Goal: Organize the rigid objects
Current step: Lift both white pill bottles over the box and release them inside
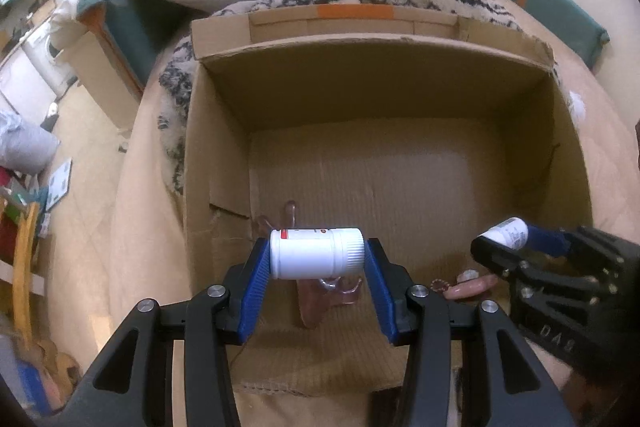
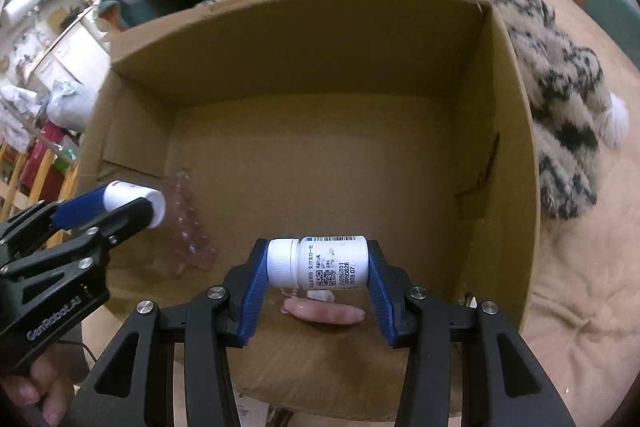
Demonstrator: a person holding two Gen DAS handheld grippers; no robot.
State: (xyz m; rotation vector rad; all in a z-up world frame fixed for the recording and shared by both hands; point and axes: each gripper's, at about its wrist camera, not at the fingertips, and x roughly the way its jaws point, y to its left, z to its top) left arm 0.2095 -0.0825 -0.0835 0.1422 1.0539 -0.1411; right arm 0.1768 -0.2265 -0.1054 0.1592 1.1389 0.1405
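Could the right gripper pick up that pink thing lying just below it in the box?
Probably not yet: the right gripper is already clamped on a white bottle, so its jaws are full. Nothing else covers the pink thing on the box floor.

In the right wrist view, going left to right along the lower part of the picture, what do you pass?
Other black gripper holding a white plastic bottle → clear pinkish ridged plastic piece → white pill bottle with printed label between blue fingers → brown cardboard box right wall → black-and-cream patterned fuzzy blanket.

the cardboard box (image 2: 508,147) floor lies mostly bare; a clear pink rack (image 2: 188,227) and pink piece (image 2: 324,313) crowd its near edge.
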